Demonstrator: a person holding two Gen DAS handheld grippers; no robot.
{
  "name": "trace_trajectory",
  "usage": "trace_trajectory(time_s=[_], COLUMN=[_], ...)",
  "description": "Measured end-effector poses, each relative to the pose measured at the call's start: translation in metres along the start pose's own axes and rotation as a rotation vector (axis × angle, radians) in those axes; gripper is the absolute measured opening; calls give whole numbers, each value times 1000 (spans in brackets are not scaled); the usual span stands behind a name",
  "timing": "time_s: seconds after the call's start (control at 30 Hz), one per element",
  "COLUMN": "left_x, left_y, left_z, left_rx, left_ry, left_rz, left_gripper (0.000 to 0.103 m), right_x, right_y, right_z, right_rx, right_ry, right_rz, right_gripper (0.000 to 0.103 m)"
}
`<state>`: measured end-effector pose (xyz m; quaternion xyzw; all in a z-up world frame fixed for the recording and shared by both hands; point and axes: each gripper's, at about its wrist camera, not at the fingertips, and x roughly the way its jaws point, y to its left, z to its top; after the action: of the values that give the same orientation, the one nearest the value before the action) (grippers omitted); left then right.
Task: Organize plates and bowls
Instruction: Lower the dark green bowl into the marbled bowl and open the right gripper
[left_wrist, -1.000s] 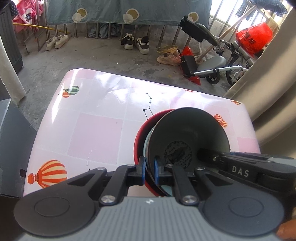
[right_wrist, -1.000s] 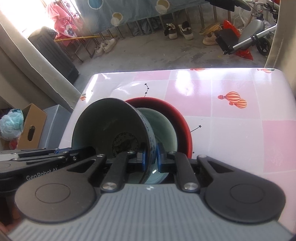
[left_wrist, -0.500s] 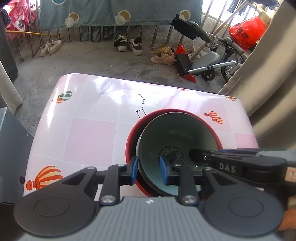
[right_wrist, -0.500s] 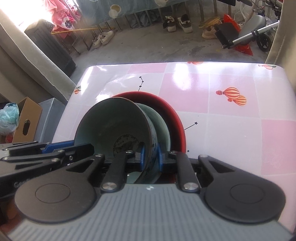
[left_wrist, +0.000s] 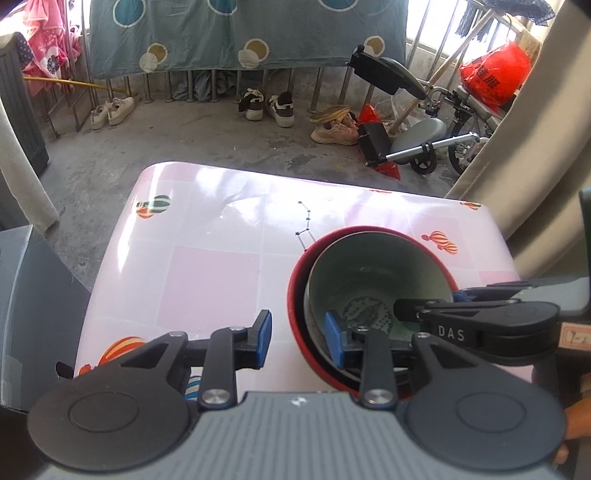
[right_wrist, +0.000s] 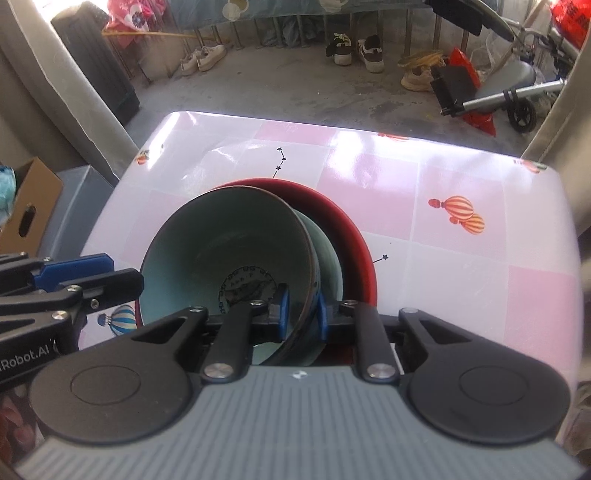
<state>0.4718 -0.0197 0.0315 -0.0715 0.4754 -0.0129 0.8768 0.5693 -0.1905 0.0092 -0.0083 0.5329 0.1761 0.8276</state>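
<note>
A red bowl (left_wrist: 297, 295) sits on the pink checked table (left_wrist: 207, 280) with pale green bowls stacked inside it. In the left wrist view the top green bowl (left_wrist: 373, 273) rests in the red one. My left gripper (left_wrist: 297, 338) is open, its fingers straddling the near rims without gripping. My right gripper (right_wrist: 300, 314) is shut on the rim of the top green bowl (right_wrist: 229, 243), which sits tilted in a second green bowl (right_wrist: 327, 251) inside the red bowl (right_wrist: 351, 225). The right gripper's fingers also show in the left wrist view (left_wrist: 443, 306).
The table's far edge (left_wrist: 295, 177) drops to a concrete floor with shoes (left_wrist: 266, 105), a scooter (left_wrist: 421, 144) and a railing. A grey box (left_wrist: 33, 295) stands left of the table, a cardboard box (right_wrist: 27, 210) beside it. A curtain (left_wrist: 532, 147) hangs at the right.
My left gripper has opened off the bowl rims and spread wide. The top green bowl has settled lower into the stack. My right gripper stays shut on it.
</note>
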Motion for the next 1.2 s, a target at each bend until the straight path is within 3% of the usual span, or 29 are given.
trace_trajectory(time_s=[0.33, 0.9, 1.0, 1.2], left_x=[1, 4, 6, 7], left_y=[-3, -1, 1, 3], left_z=[-1, -3, -4, -5], left_rx=[5, -10, -13, -11], left_ry=[4, 1, 13, 19], left_rz=[2, 31, 25, 21], left_gripper=[33, 30, 30, 30], right_x=[-4, -16, -23, -28], right_y=[14, -8, -6, -6], right_z=[3, 11, 10, 5], right_rx=[-6, 159, 144, 126], right_ry=[20, 70, 49, 37], right_rz=[17, 121, 108, 90], right_gripper=[54, 65, 75, 75])
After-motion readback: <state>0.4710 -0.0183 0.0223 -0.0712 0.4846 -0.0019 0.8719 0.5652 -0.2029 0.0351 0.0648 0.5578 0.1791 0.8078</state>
